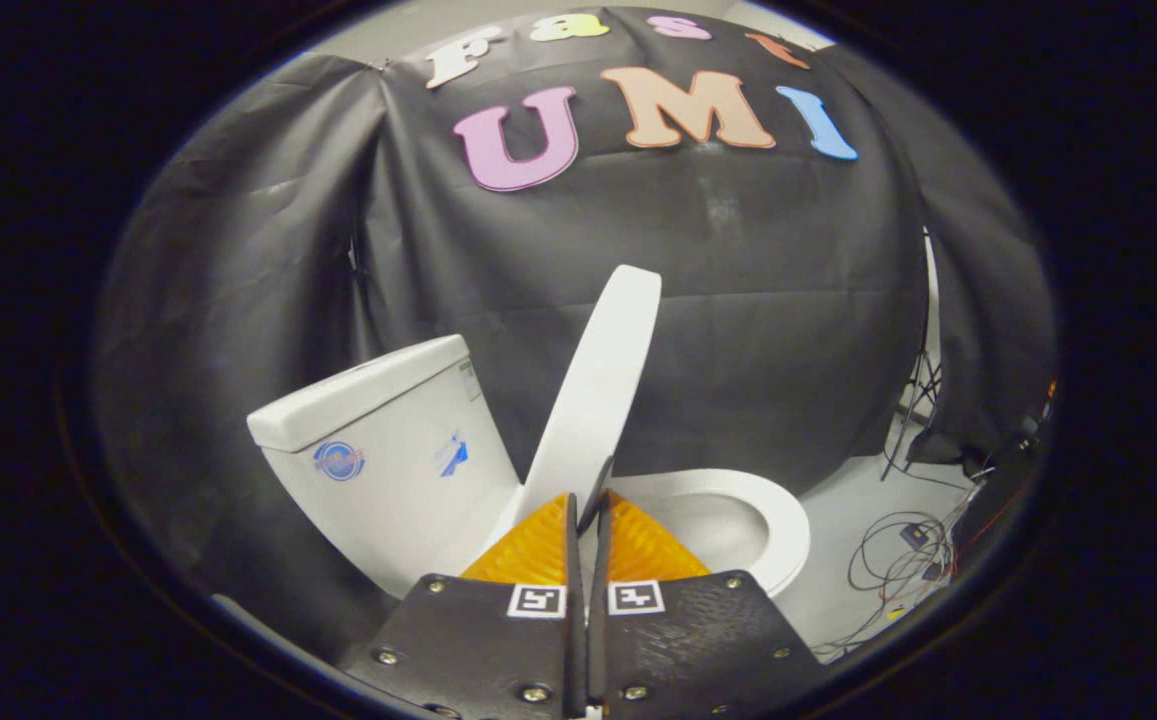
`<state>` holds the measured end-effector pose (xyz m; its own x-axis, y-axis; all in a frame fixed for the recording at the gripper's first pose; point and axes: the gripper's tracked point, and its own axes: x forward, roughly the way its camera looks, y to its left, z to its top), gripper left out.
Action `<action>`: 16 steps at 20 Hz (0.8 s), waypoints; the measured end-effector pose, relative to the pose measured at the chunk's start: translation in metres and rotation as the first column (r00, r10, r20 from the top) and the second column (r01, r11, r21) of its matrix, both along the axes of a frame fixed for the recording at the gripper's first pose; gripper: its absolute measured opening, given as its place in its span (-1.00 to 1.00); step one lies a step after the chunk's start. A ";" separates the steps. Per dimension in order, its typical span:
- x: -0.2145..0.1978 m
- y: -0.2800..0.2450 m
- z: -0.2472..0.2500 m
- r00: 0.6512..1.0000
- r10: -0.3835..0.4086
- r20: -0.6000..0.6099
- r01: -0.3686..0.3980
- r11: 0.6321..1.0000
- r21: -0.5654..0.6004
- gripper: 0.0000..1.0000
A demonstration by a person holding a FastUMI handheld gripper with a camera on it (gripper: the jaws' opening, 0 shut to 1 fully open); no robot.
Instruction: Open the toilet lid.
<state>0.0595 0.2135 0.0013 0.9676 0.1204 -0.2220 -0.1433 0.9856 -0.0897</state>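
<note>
The gripper [590,510] has its two fingers drawn almost together, with only a thin slit between them. The lower edge of the toilet lid [593,400] sits in that slit, and both fingers press on it from either side, so the lid is pinched at its rim. From the fingertips the lid rises up and away, tilted, lifted well clear of the seat and leaning toward the tank without touching it as far as can be seen.

Just ahead of the fingers and to their right lies the toilet seat [788,525], flat on the bowl, its oval opening showing. Ahead and to the left stands the tank [388,450], with its cover on top and two small stickers on its face.

Farther right, on the floor [853,510], loose cables [898,560] lie in a tangle, and a thin stand [923,395] rises by the black cloth wall [758,300] beyond the toilet
</note>
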 end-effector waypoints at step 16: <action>-0.005 0.077 0.004 0.992 0.093 0.085 -0.085 0.992 -0.097 -0.97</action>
<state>0.0549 0.2910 0.0054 0.9704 0.1896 -0.1493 -0.2172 0.9560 -0.1973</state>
